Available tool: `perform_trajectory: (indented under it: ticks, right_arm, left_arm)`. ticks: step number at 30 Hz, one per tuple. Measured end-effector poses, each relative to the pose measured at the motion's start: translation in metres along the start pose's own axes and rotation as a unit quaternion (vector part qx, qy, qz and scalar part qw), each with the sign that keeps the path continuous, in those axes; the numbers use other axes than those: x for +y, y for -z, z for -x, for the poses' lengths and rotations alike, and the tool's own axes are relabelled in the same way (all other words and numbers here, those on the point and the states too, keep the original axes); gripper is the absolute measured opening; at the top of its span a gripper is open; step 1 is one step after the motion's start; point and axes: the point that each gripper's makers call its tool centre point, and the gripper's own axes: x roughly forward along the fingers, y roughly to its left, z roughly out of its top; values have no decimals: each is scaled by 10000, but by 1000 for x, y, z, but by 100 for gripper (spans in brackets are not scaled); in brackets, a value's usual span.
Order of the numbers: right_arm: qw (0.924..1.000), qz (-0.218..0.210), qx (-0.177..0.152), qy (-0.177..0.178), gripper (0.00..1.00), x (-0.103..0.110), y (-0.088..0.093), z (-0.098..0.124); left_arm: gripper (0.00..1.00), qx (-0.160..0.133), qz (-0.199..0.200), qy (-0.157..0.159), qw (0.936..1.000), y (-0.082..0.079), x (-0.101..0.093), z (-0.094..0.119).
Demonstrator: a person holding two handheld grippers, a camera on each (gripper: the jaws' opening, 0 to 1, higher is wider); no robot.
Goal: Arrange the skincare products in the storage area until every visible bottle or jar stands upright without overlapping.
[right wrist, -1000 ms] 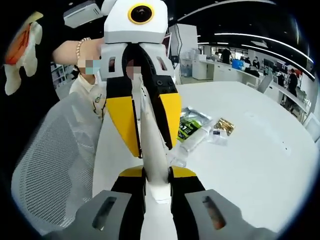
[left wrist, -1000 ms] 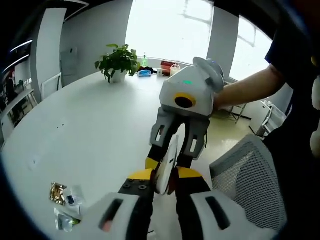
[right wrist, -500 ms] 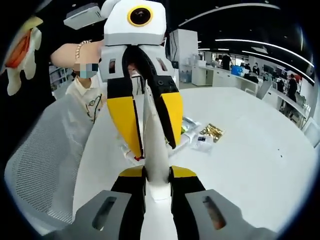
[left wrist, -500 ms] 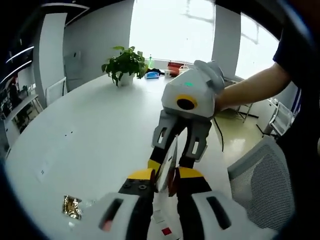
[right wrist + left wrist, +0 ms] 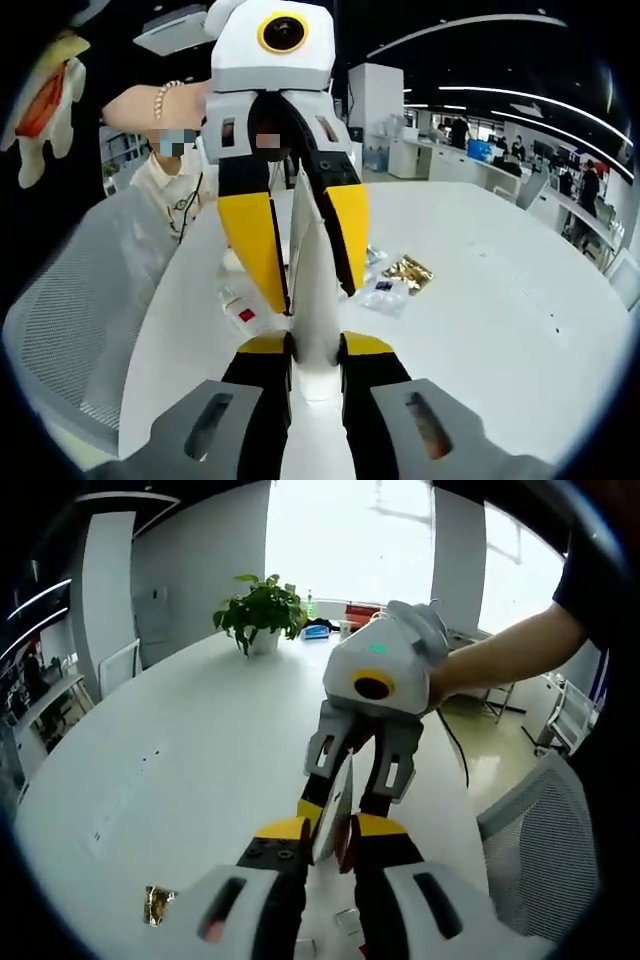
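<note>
A white flat-ended tube (image 5: 341, 780) hangs in the air above the white table (image 5: 200, 750), seen edge-on. My left gripper (image 5: 332, 830) is shut on its near end, yellow pads pressed against it. My right gripper (image 5: 338, 802), held by a person's hand, comes in from above and closes on the same tube from the other end. In the right gripper view the tube (image 5: 308, 240) rises from my right gripper (image 5: 312, 345), and the left gripper (image 5: 310, 295) clamps it with its yellow fingers (image 5: 250, 240).
A gold sachet (image 5: 408, 271), a clear packet (image 5: 385, 295) and a small white packet with a red mark (image 5: 240, 310) lie on the table. A potted plant (image 5: 262, 605) stands at the far end. A grey mesh chair (image 5: 545, 850) is at the table's edge.
Both views have swung, so the sachets sit lower and nearer in view. Both grippers have stayed shut on the tube, in the same relation to each other.
</note>
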Motion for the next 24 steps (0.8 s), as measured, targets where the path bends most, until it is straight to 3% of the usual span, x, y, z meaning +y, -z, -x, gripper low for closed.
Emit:
perform_trajectory:
  ticks: [14,24]
  right_arm:
    - [9999,-148,-57,62,18,-2,-1,-1]
    - [9987,-367,165,314,25,-5,7,0]
  left_arm:
    - [17,-61,99,-12,9999,-1,-2,1]
    - [21,31,186,-130,9997,9,0,3]
